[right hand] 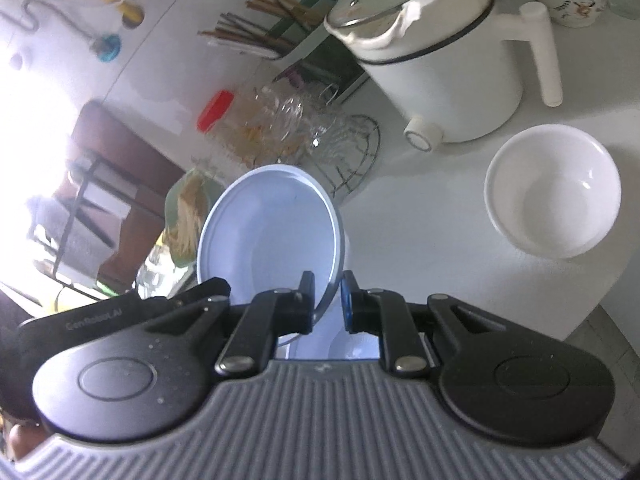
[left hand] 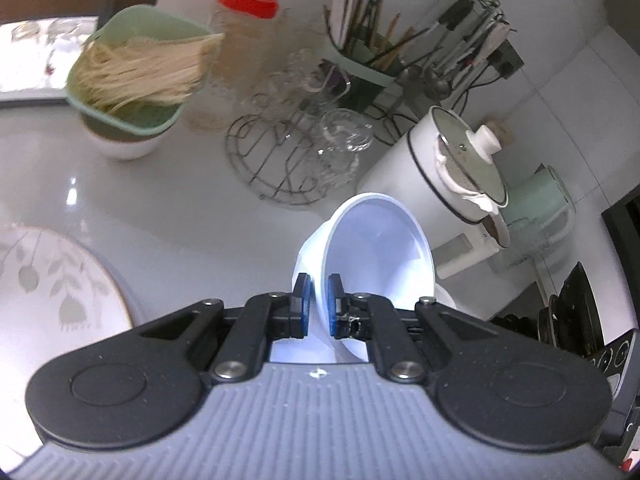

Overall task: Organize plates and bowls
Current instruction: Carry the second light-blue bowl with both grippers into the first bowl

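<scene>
While the left tool (left hand: 318, 304) pinches a white bowl (left hand: 376, 248) beside the kettle (left hand: 436, 176), the right tool (right hand: 326, 300) grips a plate (right hand: 272, 228).

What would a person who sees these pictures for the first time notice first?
First, each gripper holds a dish by its rim: the left gripper pinches a tilted white bowl, and the right gripper pinches a white plate standing almost on edge. Next comes the white electric pot behind them on the counter, with an empty white bowl in front of it.
</scene>
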Action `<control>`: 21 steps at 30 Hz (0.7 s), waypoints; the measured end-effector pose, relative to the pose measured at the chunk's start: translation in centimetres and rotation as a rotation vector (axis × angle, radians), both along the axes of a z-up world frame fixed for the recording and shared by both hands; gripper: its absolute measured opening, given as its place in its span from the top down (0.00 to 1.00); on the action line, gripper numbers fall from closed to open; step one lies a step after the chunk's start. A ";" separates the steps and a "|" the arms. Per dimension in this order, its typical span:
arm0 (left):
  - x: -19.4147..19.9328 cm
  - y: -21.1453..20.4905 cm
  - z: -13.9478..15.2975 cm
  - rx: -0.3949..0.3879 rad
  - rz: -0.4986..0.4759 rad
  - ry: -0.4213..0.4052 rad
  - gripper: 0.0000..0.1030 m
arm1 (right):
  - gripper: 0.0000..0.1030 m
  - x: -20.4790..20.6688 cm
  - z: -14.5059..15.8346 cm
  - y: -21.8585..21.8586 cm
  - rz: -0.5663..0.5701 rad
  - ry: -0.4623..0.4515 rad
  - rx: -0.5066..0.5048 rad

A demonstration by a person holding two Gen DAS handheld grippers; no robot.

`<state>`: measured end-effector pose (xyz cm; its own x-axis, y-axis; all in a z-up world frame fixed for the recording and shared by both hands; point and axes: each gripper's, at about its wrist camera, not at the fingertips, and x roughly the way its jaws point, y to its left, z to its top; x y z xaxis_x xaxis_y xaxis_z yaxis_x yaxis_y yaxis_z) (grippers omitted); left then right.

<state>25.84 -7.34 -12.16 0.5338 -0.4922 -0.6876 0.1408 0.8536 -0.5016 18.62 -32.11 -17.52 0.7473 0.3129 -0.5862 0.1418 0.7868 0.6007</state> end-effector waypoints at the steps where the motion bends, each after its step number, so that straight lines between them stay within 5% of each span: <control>1: -0.4 0.3 -0.2 -0.005 0.010 0.007 0.90 | 0.84 0.0 -0.1 0.3 0.009 0.007 -0.014; 11: -2.3 2.5 -4.5 -0.070 0.119 0.128 0.90 | 0.84 0.4 -2.1 2.1 0.093 0.109 -0.106; 21: -3.6 2.6 -5.6 -0.041 0.144 0.157 0.90 | 0.82 0.4 -3.6 3.4 0.166 0.176 -0.172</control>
